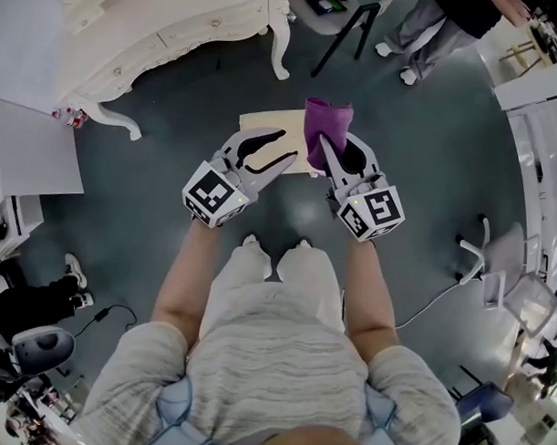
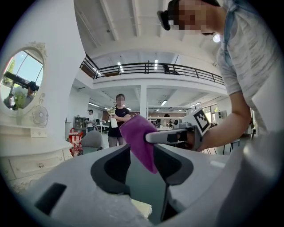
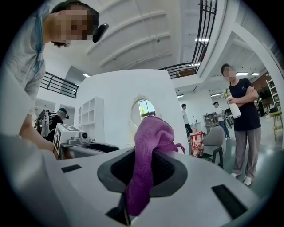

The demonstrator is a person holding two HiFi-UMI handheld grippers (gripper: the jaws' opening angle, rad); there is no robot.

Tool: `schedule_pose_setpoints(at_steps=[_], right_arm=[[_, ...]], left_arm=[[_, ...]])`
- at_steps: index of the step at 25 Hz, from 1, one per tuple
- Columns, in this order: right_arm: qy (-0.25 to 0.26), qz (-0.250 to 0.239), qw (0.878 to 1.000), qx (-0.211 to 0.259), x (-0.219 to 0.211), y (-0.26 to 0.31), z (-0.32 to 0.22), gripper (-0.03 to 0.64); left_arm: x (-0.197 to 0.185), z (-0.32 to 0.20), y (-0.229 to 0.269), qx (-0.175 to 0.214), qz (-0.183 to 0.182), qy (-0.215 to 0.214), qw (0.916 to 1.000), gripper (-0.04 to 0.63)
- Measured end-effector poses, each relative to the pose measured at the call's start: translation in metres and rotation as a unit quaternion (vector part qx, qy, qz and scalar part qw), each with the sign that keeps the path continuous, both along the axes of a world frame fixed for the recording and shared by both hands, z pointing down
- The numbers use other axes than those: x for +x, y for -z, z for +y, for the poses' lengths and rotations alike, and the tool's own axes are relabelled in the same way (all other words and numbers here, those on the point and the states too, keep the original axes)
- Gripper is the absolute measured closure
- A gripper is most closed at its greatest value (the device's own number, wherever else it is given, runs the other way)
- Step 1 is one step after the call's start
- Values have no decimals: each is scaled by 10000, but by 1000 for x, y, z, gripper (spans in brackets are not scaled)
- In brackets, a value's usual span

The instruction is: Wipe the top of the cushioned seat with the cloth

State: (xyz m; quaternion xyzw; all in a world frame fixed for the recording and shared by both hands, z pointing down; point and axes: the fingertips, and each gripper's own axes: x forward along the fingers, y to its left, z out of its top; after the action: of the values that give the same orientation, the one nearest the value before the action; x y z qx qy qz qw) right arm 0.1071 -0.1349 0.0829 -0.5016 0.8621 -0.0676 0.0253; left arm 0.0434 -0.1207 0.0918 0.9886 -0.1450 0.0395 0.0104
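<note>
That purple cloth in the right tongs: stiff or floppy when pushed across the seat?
Likely floppy: the cloth droops in folds over the right tongs. Probably light: one pinch holds it up. It may bunch, not spread, on the cushioned seat.

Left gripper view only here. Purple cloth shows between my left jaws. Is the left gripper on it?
Observer: No. Head view: the purple microfibre cloth is held by the right gripper alone; the left gripper sits beside it, jaws apart, empty.
Operator: Right grip solid?
Observer: Right gripper view shows those jaws shut on the cloth, a fold bunched above them.
Operator: Seat?
Observer: A beige square cushioned seat lies below both grippers, cloth over its right edge; contact unclear.
</note>
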Motion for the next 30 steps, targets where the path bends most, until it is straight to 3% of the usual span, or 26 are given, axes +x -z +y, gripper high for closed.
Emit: schedule_pose_setpoints(at_steps=[4,14,23,30], right_arm=[[40,11,10000,-33,3,-56,-16,555],[242,231,9994,76,14,-188,-51,555],[256,342,9989,206,9,-303,-64,555],[237,519,9980,265,8,-355,-64,555]], left_arm=[[4,-17,-57,-49,2,147,9999,436],[20,-48,-200,264,-150,99,9995,572],[19,-58,-304,526,-176,24,9985,583],[11,-61,-352,758,-85,142,9970,581]])
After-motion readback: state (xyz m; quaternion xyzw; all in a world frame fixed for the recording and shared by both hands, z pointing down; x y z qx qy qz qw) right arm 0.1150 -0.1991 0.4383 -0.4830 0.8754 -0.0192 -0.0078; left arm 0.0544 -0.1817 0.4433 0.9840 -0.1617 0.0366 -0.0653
